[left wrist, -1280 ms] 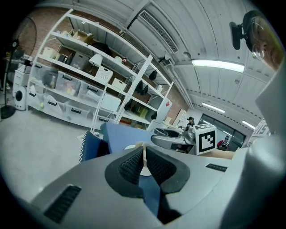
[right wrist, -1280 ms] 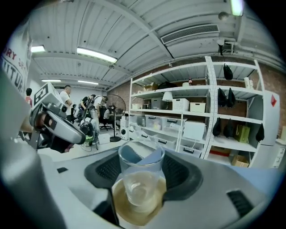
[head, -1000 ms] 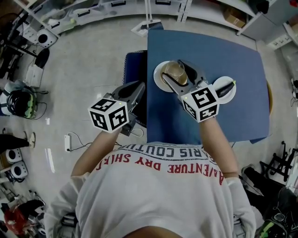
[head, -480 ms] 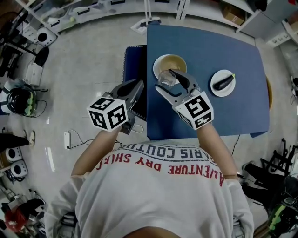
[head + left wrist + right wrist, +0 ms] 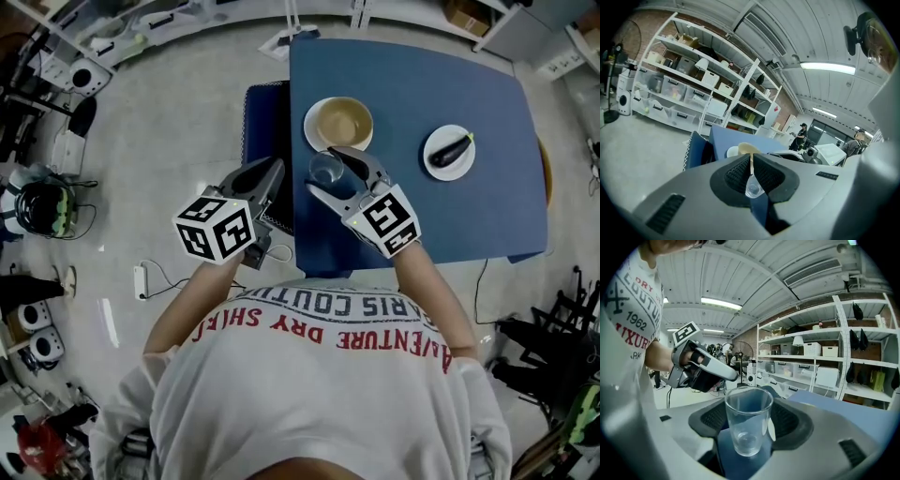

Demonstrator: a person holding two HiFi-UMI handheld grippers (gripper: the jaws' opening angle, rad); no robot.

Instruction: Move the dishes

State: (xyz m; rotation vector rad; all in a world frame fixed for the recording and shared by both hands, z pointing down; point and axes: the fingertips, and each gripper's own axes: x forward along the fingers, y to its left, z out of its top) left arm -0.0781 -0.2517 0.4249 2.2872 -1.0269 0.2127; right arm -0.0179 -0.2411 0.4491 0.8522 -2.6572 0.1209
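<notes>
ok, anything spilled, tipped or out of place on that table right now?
Nothing stands out. The glass sits upright and looks empty between the right tool's jaws, the bowl rests on its white plate, the eggplant lies on the small plate, and the blue table shows no spill.

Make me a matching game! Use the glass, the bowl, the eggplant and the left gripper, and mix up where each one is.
Things:
1. glass
2. bowl
3. eggplant
4. left gripper

Places:
A. on the small white plate
B. off the left edge of the blue table, jaws together
C. between the jaws of the right gripper
D. on the table, just past the glass, farther from the person

Pairs: 1-C, 2-D, 3-A, 4-B
</notes>
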